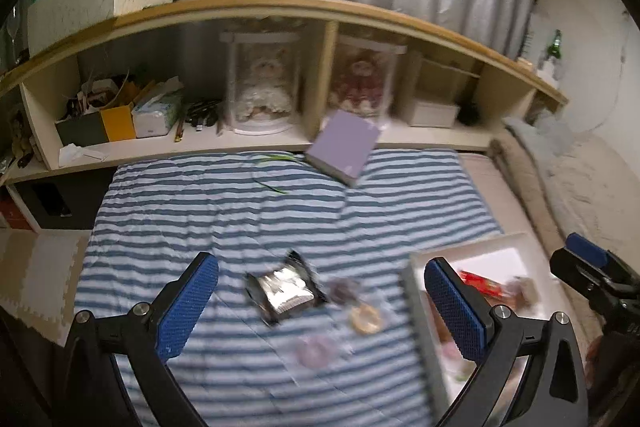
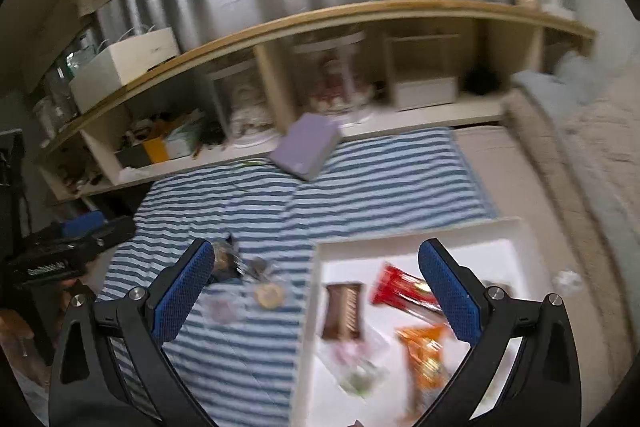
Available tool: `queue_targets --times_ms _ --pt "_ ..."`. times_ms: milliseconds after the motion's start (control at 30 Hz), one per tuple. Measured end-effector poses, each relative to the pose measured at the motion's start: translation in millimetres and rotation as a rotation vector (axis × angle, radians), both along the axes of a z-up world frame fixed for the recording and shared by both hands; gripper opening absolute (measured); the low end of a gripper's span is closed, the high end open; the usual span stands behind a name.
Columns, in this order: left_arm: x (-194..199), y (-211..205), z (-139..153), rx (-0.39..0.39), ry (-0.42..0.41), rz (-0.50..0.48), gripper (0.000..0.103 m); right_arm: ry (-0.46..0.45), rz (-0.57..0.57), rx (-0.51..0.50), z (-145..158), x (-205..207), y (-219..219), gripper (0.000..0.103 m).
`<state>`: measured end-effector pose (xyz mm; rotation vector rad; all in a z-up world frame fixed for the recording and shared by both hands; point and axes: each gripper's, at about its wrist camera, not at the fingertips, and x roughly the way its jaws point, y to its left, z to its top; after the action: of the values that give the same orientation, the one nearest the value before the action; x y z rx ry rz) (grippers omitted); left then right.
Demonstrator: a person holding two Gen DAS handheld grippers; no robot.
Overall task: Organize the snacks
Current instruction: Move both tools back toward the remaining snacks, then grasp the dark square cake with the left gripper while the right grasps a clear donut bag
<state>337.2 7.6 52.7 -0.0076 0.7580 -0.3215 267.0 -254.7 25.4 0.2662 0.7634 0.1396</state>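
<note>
**Both grippers wide over the striped bed, snacks split between cover and box**

Right, I've got both wrist views up and both are a bit smeared. My left gripper (image 1: pixel 320 291) hangs over the blue-and-white striped cover (image 1: pixel 240 219) with its jaws spread wide and nothing between them. Under it lies a black-and-silver snack packet (image 1: pixel 285 289), and just to its right a small round golden snack (image 1: pixel 365 318) and two clear-wrapped pieces I can't make out — too blurred.

My right gripper (image 2: pixel 316 291) is released as well, jaws far apart, holding nothing. It sits above the left edge of the white box (image 2: pixel 500 227), which rests on the cover at the right. Inside the box I see a brown chocolate bar (image 2: pixel 344 311), a red packet (image 2: pixel 404 291) beside it, an orange packet (image 2: pixel 424 355) nearer to me, and a pale clear wrapper (image 2: pixel 356 363) below the chocolate.

Farther off, a lilac box (image 1: pixel 342 149) leans tilted at the head of the bed, against the wooden shelf (image 1: pixel 280 7) with its dolls in clear cases.
</note>
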Motion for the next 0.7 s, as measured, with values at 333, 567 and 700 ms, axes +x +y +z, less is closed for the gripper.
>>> queue_targets --times_ms 333,567,700 --pt "124 2 -111 -0.084 0.106 -0.052 0.103 0.079 0.288 -0.065 -87 94 72 0.094" --pt "172 1 -157 -0.100 0.188 -0.107 0.102 0.228 0.445 -0.149 -145 105 108 0.083" --pt "191 -5 -169 -0.050 0.220 -0.239 0.099 0.236 0.530 -0.205 -154 103 121 0.083"
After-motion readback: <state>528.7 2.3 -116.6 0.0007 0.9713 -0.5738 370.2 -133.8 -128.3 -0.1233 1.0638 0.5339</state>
